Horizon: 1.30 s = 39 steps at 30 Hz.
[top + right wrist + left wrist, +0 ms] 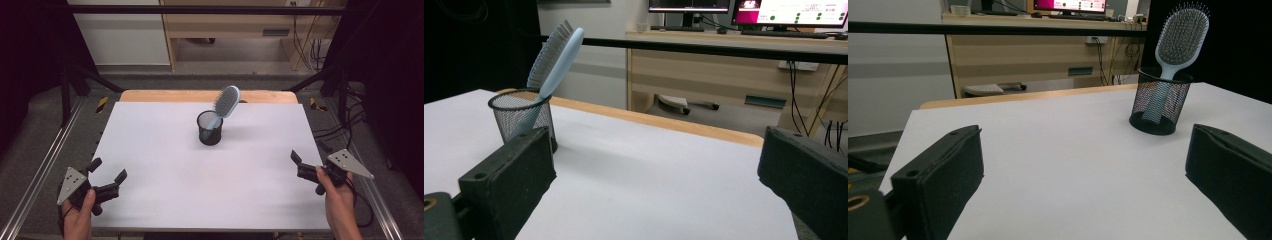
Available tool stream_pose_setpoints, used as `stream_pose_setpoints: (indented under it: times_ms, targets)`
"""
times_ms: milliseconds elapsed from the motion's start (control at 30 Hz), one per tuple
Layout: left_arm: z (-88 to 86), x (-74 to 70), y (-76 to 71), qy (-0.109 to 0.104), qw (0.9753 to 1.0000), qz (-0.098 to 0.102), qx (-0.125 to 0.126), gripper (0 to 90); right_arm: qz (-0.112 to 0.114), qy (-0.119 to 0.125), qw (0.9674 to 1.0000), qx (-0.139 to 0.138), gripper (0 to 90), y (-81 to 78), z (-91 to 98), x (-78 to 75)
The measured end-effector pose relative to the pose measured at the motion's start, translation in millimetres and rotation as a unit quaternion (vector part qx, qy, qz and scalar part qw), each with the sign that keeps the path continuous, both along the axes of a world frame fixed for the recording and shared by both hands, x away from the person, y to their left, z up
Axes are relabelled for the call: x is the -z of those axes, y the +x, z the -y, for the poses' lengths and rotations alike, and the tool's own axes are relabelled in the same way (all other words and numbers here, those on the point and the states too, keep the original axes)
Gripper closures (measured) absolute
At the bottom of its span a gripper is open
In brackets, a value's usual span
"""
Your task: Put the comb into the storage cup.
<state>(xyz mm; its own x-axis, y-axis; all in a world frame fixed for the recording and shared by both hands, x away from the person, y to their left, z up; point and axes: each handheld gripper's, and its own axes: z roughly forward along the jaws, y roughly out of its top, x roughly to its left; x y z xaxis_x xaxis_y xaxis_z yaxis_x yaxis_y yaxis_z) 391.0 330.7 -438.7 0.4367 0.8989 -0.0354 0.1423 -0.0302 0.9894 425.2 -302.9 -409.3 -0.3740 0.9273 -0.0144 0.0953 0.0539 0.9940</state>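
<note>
Standing handle-down in a black wire-mesh cup [209, 128] near the far middle of the white table [165, 175], the pale blue hairbrush [226, 103] leans so its oval head tips up and toward the right side. Its long axis runs from the cup's floor up and rightward, bristles facing left and toward the person. Both tools rest near the front corners, well apart from the cup: the left gripper [107, 175] at the front left, the right gripper [295, 163] at the front right, each with its jaws spread wide and nothing between them. The brush lies forward and inward from both; the right gripper looks somewhat nearer, and the head leans toward its side, so it is probably the better placed to take the brush.

The cup is a round, see-through metal mesh with a solid rim and base, light enough to tip if the brush is dragged sideways. The brush has a smooth plastic back and handle, with fine pins set in a cushioned pad. A lift along the handle's slant would likely clear the rim cleanly.
</note>
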Motion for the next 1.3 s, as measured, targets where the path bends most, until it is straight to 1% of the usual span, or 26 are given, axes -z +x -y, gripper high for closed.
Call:
stream_pose_setpoints:
  times_ms: [333,633,867,933,1033,1133,1300]
  targets:
    - [-0.4,1.6,1.3,0.001,1.0,-0.002,0.001,2.1,-0.006,-0.001,1.0,0.001,1.9,-9.0,2.8,15.5]
    - [-0.8,1.9,1.7,0.001,1.0,-0.002,0.002,2.1,-0.016,0.0,0.9998,-0.007,1.9,-14.5,-1.1,28.2]
    - [-0.9,2.4,1.9,0.003,1.0,-0.002,0.001,2.1,-0.016,0.004,0.9997,-0.019,1.9,-18.0,-5.7,32.8]
    - [-1.4,2.6,1.9,0.006,1.0,-0.002,-0.001,2.1,-0.016,0.005,0.9996,-0.024,1.9,-18.7,-6.7,35.3]
    - [-1.3,3.2,2.5,0.005,1.0,-0.002,0.0,2.1,-0.016,0.006,0.9994,-0.029,1.9,-19.7,-8.3,39.2]
    - [-1.6,3.5,2.6,0.009,1.0,-0.001,0.0,2.1,-0.02,0.01,0.9993,-0.031,1.9,-20.4,-10.2,43.0]
    - [-2.1,3.5,2.5,0.007,1.0,0.0,-0.001,2.1,-0.024,0.013,0.9988,-0.042,1.9,-20.3,-15.2,49.3]
